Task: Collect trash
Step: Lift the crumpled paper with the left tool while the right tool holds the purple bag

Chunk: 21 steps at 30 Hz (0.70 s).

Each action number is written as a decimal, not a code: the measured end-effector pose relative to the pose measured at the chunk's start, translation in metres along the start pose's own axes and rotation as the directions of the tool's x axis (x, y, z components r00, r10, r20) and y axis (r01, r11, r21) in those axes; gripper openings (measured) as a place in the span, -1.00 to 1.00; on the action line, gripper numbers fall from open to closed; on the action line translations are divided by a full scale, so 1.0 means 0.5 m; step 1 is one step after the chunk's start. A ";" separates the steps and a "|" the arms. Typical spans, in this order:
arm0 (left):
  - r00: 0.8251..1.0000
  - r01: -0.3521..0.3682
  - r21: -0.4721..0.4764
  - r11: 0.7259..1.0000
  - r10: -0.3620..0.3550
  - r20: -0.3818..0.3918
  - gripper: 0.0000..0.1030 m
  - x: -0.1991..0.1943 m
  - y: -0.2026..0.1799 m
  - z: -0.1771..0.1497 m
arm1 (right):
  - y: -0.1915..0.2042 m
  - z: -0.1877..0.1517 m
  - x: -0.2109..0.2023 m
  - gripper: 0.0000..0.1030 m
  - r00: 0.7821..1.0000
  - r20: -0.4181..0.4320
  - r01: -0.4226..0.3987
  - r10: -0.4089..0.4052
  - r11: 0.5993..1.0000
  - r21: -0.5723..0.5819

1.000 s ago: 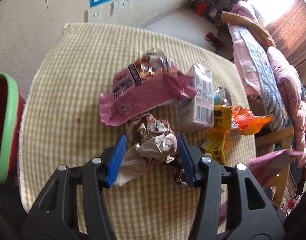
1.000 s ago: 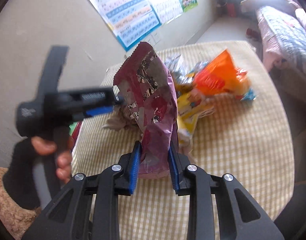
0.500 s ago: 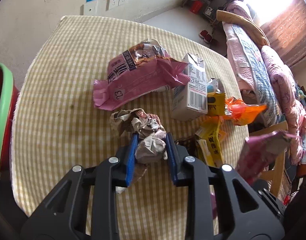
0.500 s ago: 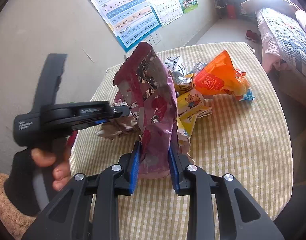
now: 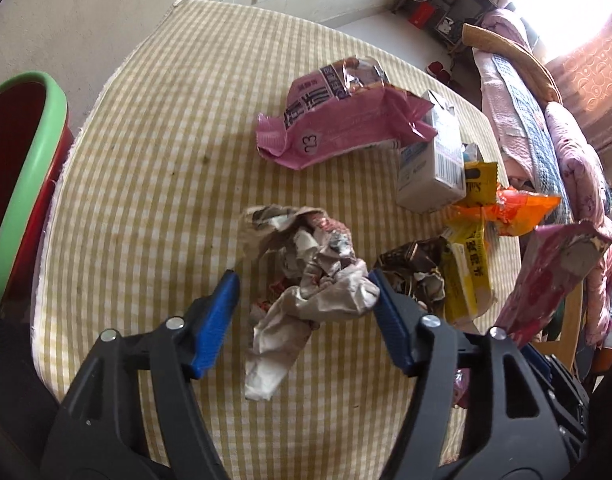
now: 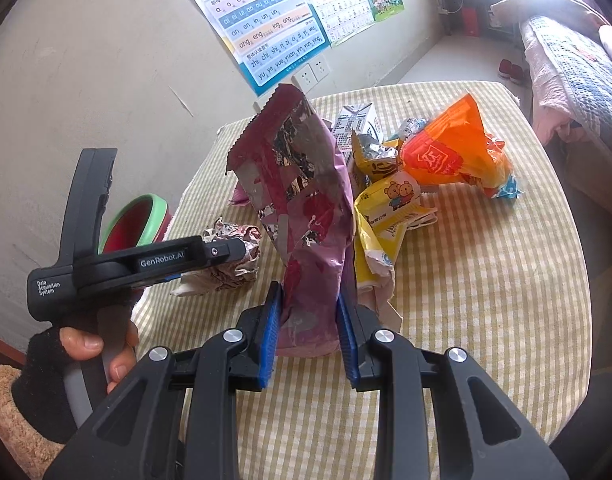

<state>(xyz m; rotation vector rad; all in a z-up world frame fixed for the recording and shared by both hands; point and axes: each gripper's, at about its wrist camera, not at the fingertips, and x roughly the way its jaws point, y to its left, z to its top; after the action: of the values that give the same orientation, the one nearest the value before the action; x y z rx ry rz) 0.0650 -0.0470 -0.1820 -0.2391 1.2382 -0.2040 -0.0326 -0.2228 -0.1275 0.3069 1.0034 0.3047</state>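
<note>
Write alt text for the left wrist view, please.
The open left gripper straddles a crumpled paper wad on a checked tablecloth. Beyond lie a pink wrapper, milk carton and yellow and orange packets; a green-rimmed red bin stands left.

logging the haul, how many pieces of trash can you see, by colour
pink foil snack bags: 2, flat on the checked cloth, upright in the right claw
yellow wrappers: 2
orange plastic bag: 1
white milk carton: 1
crumpled grey-white paper: 1
dark crumpled wrapper: 1
total: 8
</note>
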 end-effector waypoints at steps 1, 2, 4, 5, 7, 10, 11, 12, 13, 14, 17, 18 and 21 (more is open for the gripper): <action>1.000 0.001 0.002 1.000 -0.001 -0.006 0.25 0.003 -0.001 -0.003 | 0.000 0.000 0.001 -0.48 1.000 -0.003 0.000 0.000 1.000 0.000; 1.000 0.003 0.002 1.000 -0.003 -0.010 0.25 0.006 -0.001 -0.005 | 0.000 -0.001 0.003 -0.48 1.000 -0.006 -0.001 0.001 1.000 0.000; 1.000 -0.001 0.008 1.000 0.001 -0.026 0.25 0.014 -0.004 -0.012 | 0.002 -0.001 0.006 -0.47 1.000 -0.011 -0.001 0.001 1.000 -0.002; 0.999 -0.002 0.011 1.000 0.002 -0.035 0.25 0.018 -0.005 -0.014 | 0.003 -0.001 0.007 -0.47 1.000 -0.014 -0.002 0.002 1.000 -0.003; 0.999 0.004 0.010 1.000 -0.003 -0.050 0.20 0.024 -0.006 -0.019 | 0.004 -0.001 0.008 -0.47 1.000 -0.015 -0.002 0.002 1.000 -0.006; 0.999 0.003 0.006 1.000 -0.003 -0.042 -0.29 0.023 -0.003 -0.024 | 0.002 0.001 0.007 -0.47 1.000 -0.014 -0.002 0.002 1.000 -0.006; 0.999 0.006 0.002 1.000 -0.006 -0.038 -0.37 0.021 -0.001 -0.023 | 0.002 0.001 0.007 -0.47 1.000 -0.014 -0.002 0.002 1.000 -0.005; 0.999 0.007 -0.002 1.000 -0.007 -0.036 -0.37 0.019 0.001 -0.022 | 0.001 0.001 0.008 -0.47 1.000 -0.015 -0.002 0.002 1.000 -0.004; 0.999 0.008 -0.004 1.000 -0.008 -0.032 -0.37 0.017 0.002 -0.021 | 0.002 0.001 0.008 -0.47 1.000 -0.015 -0.002 0.002 1.000 -0.003; 1.000 0.009 -0.004 1.000 -0.009 -0.029 -0.37 0.016 0.002 -0.021 | 0.003 0.000 0.009 -0.47 1.000 -0.016 -0.002 0.002 1.000 -0.003; 1.000 0.026 -0.006 1.000 -0.026 -0.009 -0.10 0.007 0.003 -0.022 | 0.004 -0.001 0.010 -0.47 1.000 -0.018 -0.003 0.003 1.000 -0.008; 0.999 0.038 -0.005 0.999 -0.038 0.006 0.07 0.002 0.002 -0.023 | 0.004 -0.001 0.010 -0.47 1.000 -0.018 -0.003 0.003 1.000 -0.008; 0.997 0.058 0.006 0.998 -0.058 0.043 0.35 -0.014 -0.005 -0.024 | 0.005 -0.002 0.010 -0.47 1.000 -0.019 -0.002 0.002 1.000 -0.005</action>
<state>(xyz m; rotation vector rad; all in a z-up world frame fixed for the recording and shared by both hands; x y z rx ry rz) 0.0514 -0.0482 -0.1789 -0.2740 1.1887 -0.2507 -0.0310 -0.2186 -0.1310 0.3009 1.0211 0.3130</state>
